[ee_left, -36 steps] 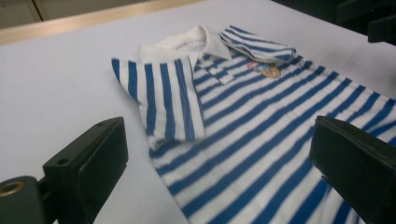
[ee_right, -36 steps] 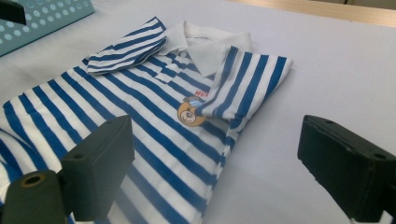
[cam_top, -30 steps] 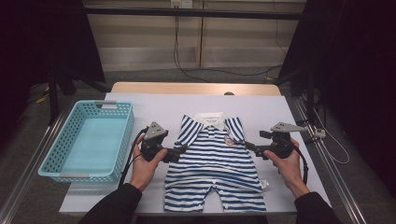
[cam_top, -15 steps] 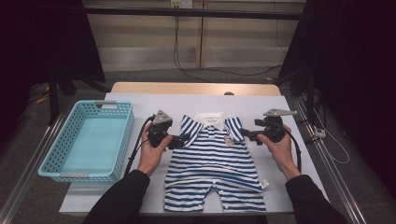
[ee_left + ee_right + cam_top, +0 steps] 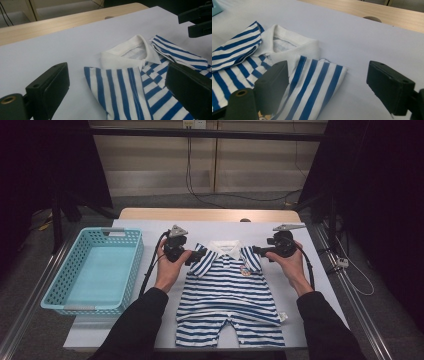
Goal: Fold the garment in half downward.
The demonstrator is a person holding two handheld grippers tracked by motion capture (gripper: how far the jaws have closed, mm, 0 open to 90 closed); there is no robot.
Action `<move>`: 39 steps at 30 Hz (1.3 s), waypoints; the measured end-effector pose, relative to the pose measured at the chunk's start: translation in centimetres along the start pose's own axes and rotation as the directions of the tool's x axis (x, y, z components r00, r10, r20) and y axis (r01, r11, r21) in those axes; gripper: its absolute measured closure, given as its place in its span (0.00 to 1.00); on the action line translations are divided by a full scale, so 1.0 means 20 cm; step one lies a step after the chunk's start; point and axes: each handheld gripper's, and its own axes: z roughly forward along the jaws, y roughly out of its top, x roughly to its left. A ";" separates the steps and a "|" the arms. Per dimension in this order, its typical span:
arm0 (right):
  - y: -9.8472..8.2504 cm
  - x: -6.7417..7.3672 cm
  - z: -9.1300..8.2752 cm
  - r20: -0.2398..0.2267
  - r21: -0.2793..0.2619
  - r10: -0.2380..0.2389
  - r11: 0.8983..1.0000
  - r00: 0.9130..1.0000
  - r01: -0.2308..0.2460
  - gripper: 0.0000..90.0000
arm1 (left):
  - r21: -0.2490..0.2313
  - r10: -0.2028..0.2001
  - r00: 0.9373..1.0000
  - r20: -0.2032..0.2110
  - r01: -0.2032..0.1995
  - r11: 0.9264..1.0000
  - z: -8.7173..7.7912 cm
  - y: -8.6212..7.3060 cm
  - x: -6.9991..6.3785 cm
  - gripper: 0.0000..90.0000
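Blue-and-white striped baby romper with white collar (image 5: pixel 227 290): flat on white-covered desk (image 5: pixel 150 330), centre, collar at far end, legs near. Left claw (image 5: pixel 117 90): open, jaws either side of the left sleeve, not pressing it. Right claw (image 5: pixel 327 82): open, jaws just been closing, right sleeve between them, unpinched. Turquoise plastic lattice basket (image 5: pixel 127 270): left of romper, apart from it.
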 end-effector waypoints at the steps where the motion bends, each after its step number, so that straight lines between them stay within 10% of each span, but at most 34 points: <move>1: 0.01 -0.01 0.02 0.001 0.011 0.004 1.000 1.000 -0.004 0.23 | 0.001 0.002 1.000 -0.007 -0.002 1.000 0.01 0.00 0.01 0.06; 20: 0.00 -0.10 0.21 -0.001 0.169 0.030 0.985 1.000 -0.030 0.62 | 0.056 -0.040 0.998 -0.040 0.042 0.998 0.18 -0.03 0.12 0.11; 39: -0.01 -0.10 0.23 -0.040 0.171 0.065 0.984 0.997 -0.058 0.93 | 0.146 -0.025 0.999 0.034 0.020 0.989 0.24 -0.04 0.15 0.59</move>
